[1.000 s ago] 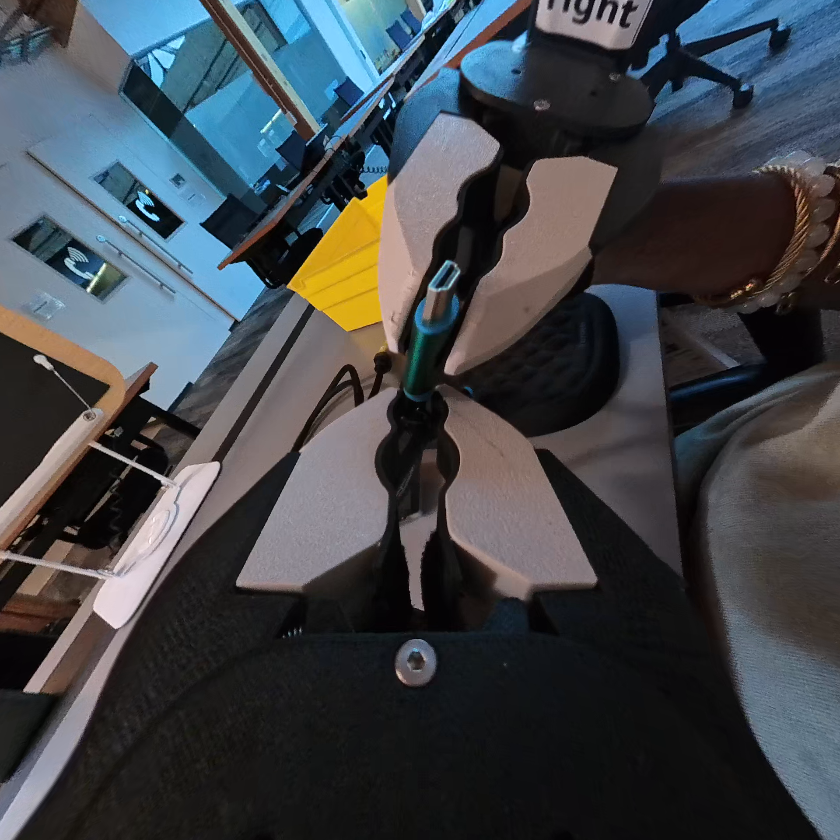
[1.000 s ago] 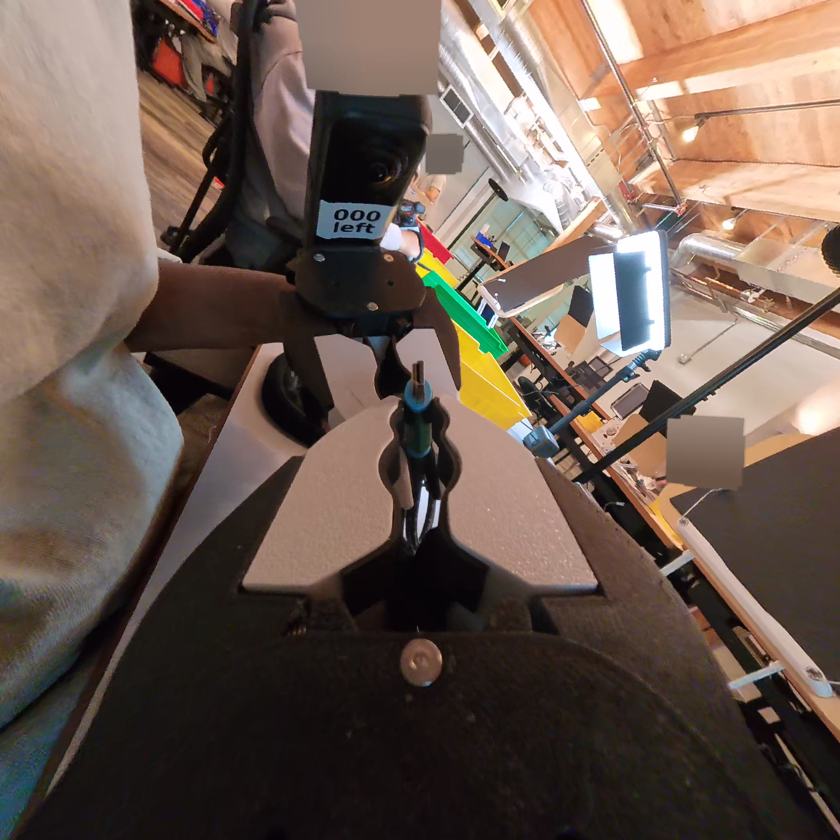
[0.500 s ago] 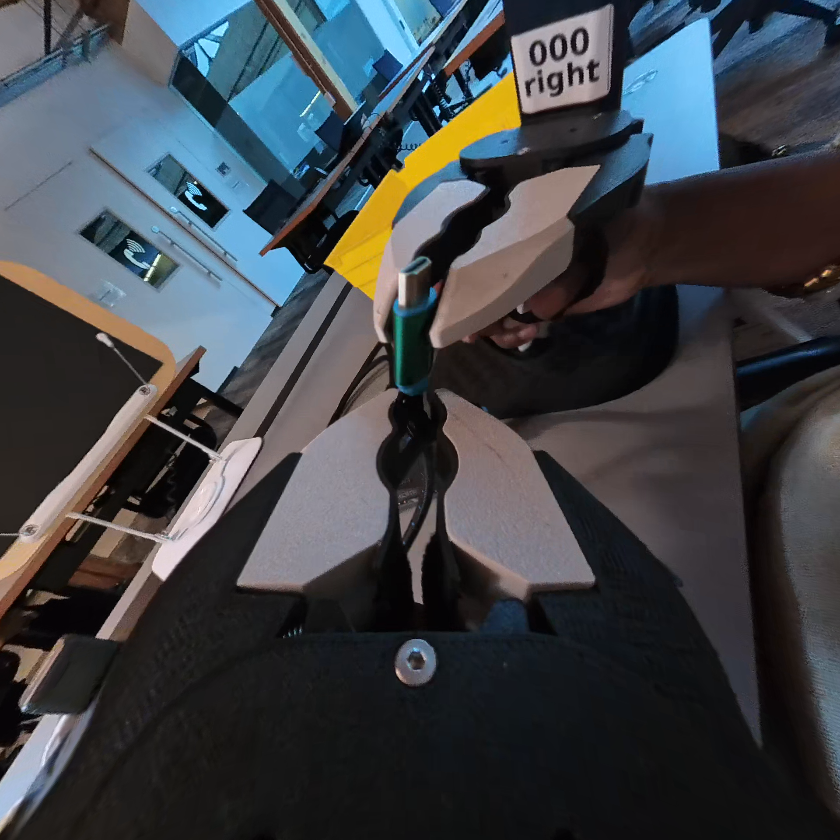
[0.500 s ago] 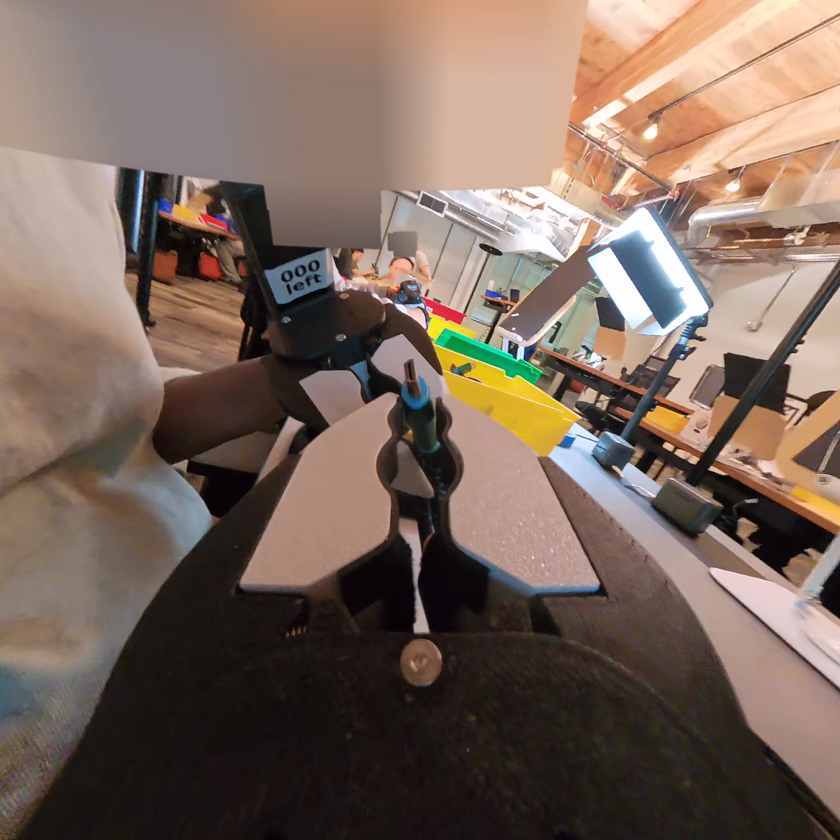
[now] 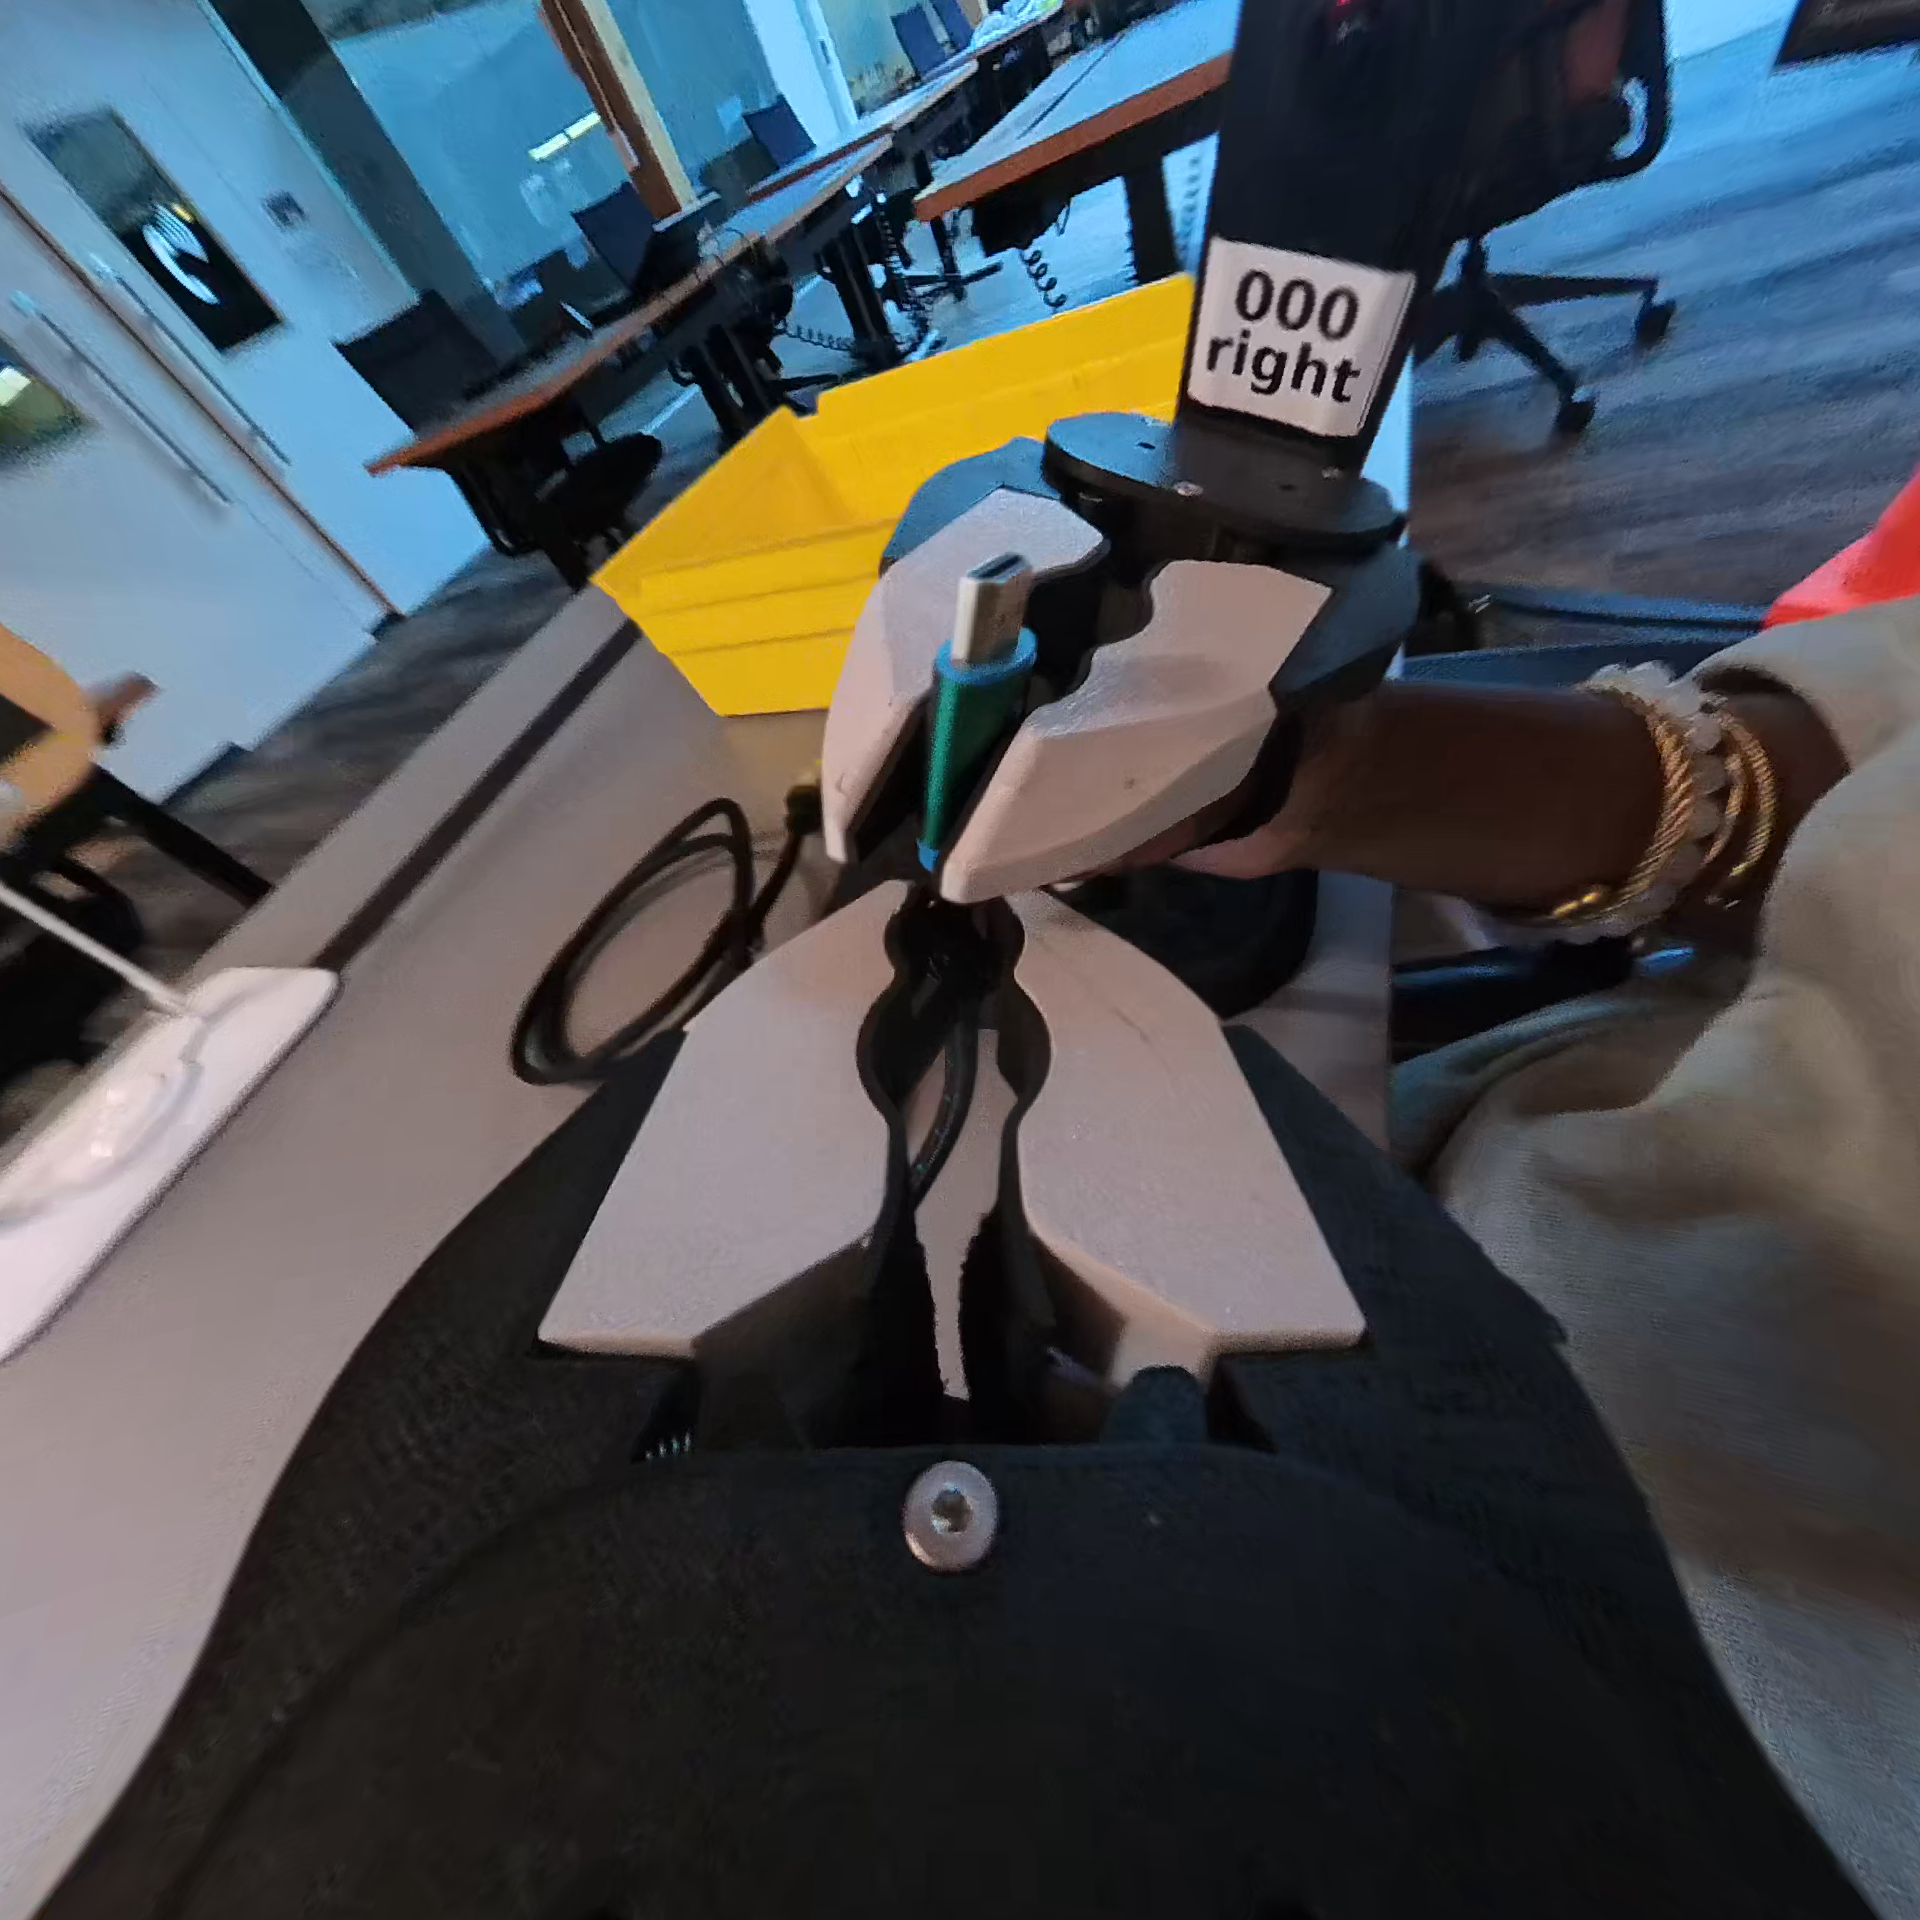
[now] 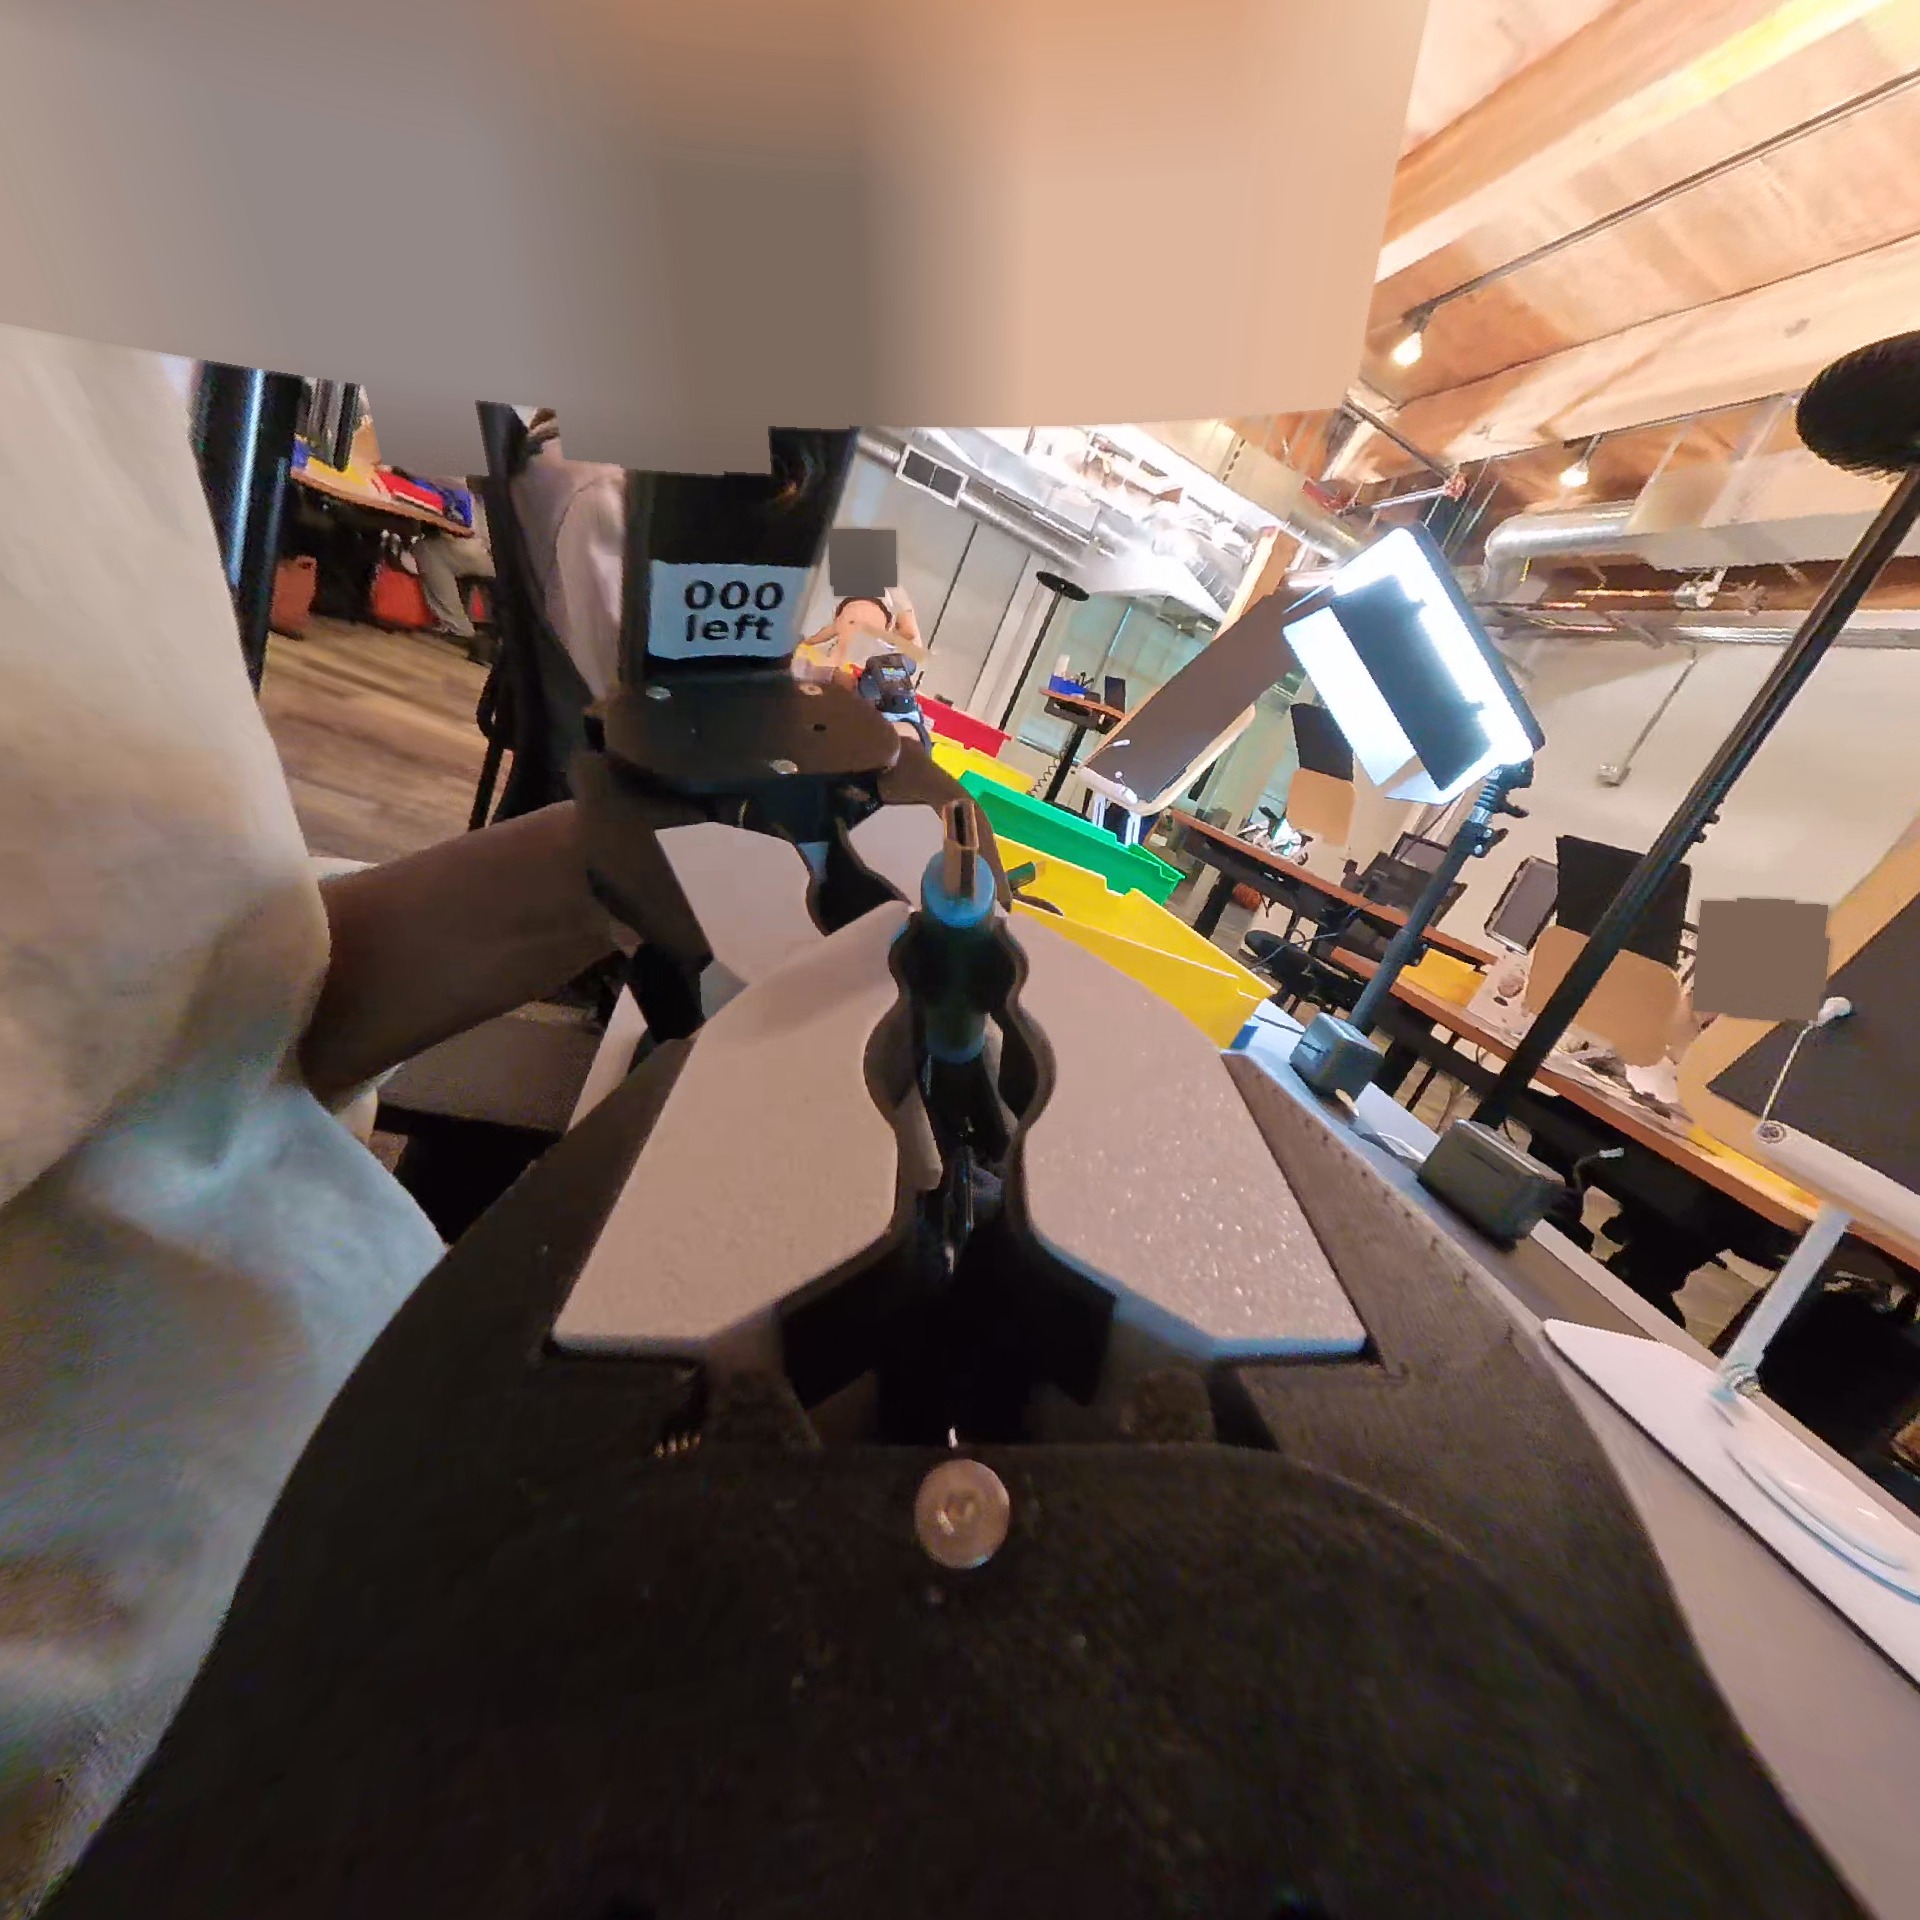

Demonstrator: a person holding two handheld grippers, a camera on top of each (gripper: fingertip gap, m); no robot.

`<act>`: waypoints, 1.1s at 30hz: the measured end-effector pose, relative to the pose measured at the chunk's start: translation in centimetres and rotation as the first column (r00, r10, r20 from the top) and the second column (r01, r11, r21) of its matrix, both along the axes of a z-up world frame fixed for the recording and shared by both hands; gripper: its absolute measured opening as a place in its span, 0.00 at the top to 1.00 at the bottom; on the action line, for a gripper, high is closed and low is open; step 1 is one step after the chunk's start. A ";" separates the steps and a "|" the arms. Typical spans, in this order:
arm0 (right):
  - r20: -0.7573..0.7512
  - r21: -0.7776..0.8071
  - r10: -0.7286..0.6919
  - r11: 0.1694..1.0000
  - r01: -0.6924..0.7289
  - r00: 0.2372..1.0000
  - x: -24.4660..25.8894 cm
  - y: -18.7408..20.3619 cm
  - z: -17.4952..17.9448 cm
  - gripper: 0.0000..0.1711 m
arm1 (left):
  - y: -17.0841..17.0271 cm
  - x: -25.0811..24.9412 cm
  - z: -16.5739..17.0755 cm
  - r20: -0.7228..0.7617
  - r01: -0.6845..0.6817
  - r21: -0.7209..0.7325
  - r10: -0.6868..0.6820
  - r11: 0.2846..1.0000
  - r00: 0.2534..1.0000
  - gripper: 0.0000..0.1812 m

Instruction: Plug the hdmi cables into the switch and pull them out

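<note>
We clamp the right tool (image 5: 940, 862) on the green plug (image 5: 971, 727), pinch its cable (image 5: 940, 1117) in the left tool (image 5: 951, 920), and should keep the plug straight

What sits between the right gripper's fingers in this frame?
The right gripper is shut on a green-sleeved cable plug, its bare metal tip sticking out past the fingers. Its black cable runs back into the left gripper. The sleeve's sides are covered.
</note>
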State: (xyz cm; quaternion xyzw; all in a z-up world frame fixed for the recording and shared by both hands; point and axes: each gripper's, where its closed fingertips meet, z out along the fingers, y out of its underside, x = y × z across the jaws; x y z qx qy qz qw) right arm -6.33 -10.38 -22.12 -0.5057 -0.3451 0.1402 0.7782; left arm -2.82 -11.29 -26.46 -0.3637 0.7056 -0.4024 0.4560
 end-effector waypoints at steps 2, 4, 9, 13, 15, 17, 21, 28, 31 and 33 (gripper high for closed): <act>-0.022 0.000 0.009 1.000 -0.009 1.000 -0.3 0.0 0.2 0.94 | 0.0 -0.4 -0.2 -0.053 0.026 -0.089 -0.031 0.996 0.998 0.93; -0.069 -0.003 0.024 1.000 -0.024 0.997 -0.4 0.1 0.5 0.94 | 0.1 -0.7 0.0 -0.041 0.030 -0.081 -0.033 0.996 0.999 0.93; -0.207 -0.047 0.043 0.997 -0.054 0.977 0.4 1.0 0.4 0.94 | 1.1 -0.6 -0.3 -0.057 -0.013 -0.075 0.008 0.997 0.998 0.93; -0.496 -0.095 0.015 0.993 -0.071 0.868 3.7 2.3 1.1 0.93 | 2.9 -0.6 2.1 0.204 -0.111 0.072 0.095 0.991 0.974 0.90; -0.605 -0.058 -0.044 0.998 0.011 0.795 7.2 1.5 2.1 0.93 | 5.4 -2.2 6.1 0.435 -0.174 -0.088 0.195 0.981 0.879 0.88; -0.624 -0.030 -0.092 0.995 0.093 0.776 9.4 0.4 2.8 0.93 | 6.2 -4.0 8.0 0.488 -0.024 -0.317 0.184 0.948 0.853 0.87; -0.641 0.045 -0.079 0.989 0.140 0.763 9.9 -0.9 4.3 0.93 | 4.2 -2.6 5.0 0.268 0.118 -0.459 0.010 0.880 0.963 0.78; -0.655 0.044 -0.101 0.984 0.171 0.749 10.7 -1.4 4.9 0.93 | 3.2 1.3 6.4 0.129 0.078 -0.345 -0.036 0.935 0.991 0.84; -0.638 0.061 -0.130 0.974 0.218 0.759 11.2 -2.3 5.7 0.93 | 4.3 2.3 8.4 0.092 0.038 -0.298 -0.011 0.954 0.996 0.84; -0.608 0.053 -0.174 0.965 0.258 0.775 11.5 -2.4 5.9 0.93 | 4.7 2.8 9.1 0.121 0.013 -0.306 0.025 0.952 0.992 0.84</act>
